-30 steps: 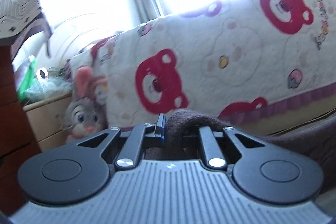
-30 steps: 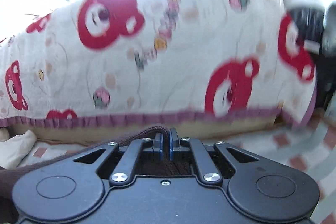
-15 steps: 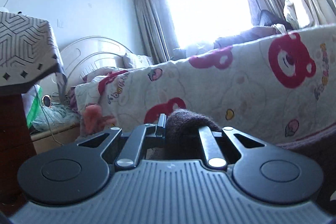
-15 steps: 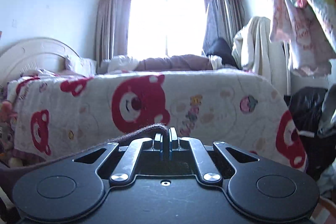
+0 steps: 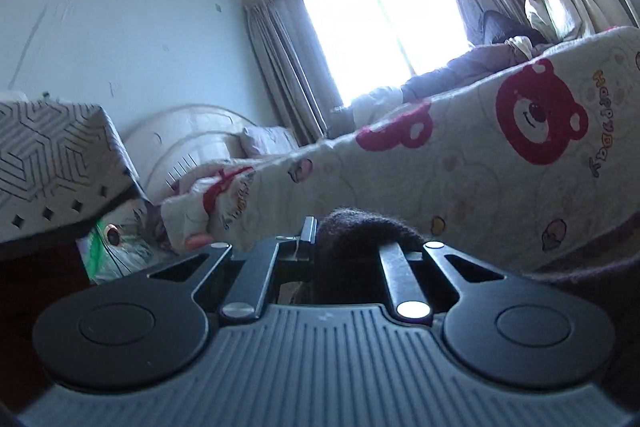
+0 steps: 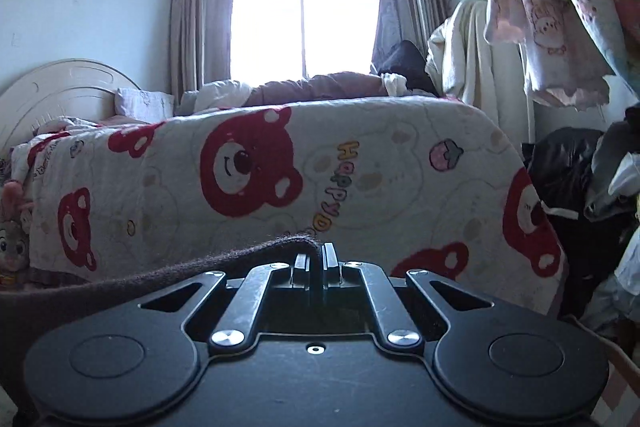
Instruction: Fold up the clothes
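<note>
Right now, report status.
Left gripper shut on brown garment. Right gripper shut on it too. Garment spans between them. Bed ahead, not touching.

My two wrist views look low and roughly level across the room, the left tilted; both share the bear-print bedspread (image 5: 460,163) (image 6: 320,163) nearby and the window (image 5: 384,27) (image 6: 300,19) beyond.

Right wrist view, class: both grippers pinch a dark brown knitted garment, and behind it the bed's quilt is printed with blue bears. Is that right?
Not quite. The bears on the quilt are red, not blue, as the right wrist view shows. The rest holds: the right gripper and the left gripper each pinch the dark brown knitted garment.
</note>
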